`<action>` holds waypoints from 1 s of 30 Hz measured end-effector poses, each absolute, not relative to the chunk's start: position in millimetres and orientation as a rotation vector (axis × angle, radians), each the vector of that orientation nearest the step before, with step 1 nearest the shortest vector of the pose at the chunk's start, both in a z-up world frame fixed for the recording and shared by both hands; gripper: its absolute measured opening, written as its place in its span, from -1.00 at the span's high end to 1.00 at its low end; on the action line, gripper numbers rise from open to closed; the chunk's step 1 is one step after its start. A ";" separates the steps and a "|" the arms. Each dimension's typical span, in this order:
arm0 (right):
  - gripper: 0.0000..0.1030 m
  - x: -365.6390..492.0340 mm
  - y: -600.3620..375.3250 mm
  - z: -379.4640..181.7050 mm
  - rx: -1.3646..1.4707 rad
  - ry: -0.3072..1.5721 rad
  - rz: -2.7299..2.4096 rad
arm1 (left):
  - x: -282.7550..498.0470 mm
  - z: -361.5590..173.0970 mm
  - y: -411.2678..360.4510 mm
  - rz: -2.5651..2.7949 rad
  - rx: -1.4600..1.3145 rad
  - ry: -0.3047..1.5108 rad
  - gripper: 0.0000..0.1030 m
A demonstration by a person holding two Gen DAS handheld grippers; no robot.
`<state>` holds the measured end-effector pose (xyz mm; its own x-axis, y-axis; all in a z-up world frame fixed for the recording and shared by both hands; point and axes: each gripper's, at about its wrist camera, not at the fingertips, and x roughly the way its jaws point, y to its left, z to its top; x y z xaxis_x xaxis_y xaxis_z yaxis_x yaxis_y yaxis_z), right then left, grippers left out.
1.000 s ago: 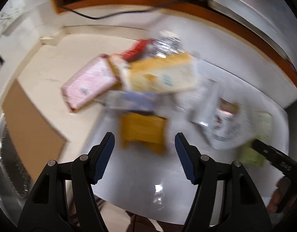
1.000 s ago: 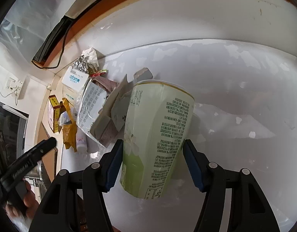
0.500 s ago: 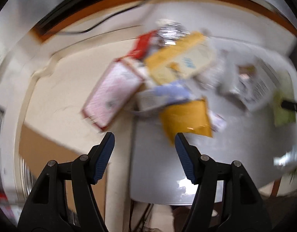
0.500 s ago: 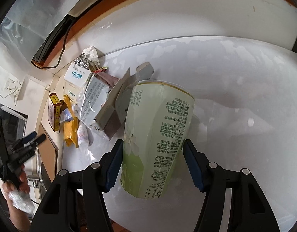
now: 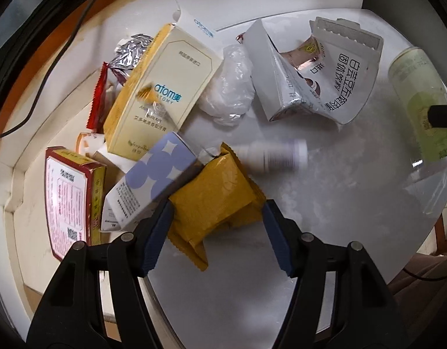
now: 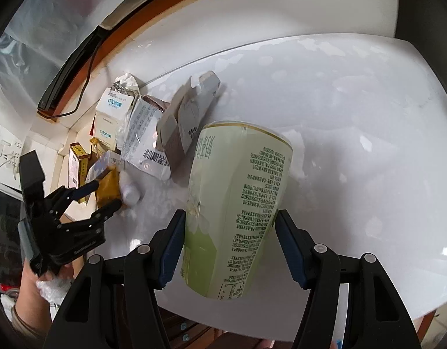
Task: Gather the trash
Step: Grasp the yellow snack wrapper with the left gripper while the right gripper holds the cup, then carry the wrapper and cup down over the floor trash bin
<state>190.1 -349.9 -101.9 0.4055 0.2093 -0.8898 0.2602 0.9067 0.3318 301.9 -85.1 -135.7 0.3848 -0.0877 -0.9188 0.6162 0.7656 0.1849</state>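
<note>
Left claw point(image 5: 217, 232) closing astride yellow packet point(image 5: 214, 200) — right claw point(image 6: 229, 244) holds green cup point(image 6: 238, 203).

Yellow packet point(image 5: 214, 200); pale-green cup point(image 6: 238, 203); lilac-dotted box point(image 5: 153, 177).

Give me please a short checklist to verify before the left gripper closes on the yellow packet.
1. Yellow packet lies between the left gripper fingers, jaws closing: ok.
2. Pads already pressing the packet: cannot tell.
3. Purple-dotted box leans on the packet beside the left finger and may get pinched: not ok.
4. Small white bottle lies apart from the jaws: ok.
5. Right gripper holds the green cup securely: ok.
6. Trash bin in view: not ok.
</note>
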 end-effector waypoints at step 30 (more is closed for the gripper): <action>-0.20 30.1 -223.6 -67.5 0.359 1.102 -0.039 | 130.9 -70.3 27.8 -0.574 -0.038 1.101 0.65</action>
<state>30.1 -223.6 -67.5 0.4571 0.1461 -0.8773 0.2074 0.9417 0.2649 130.9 27.8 -70.3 0.3233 -0.4556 -0.8294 0.4188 0.8548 -0.3064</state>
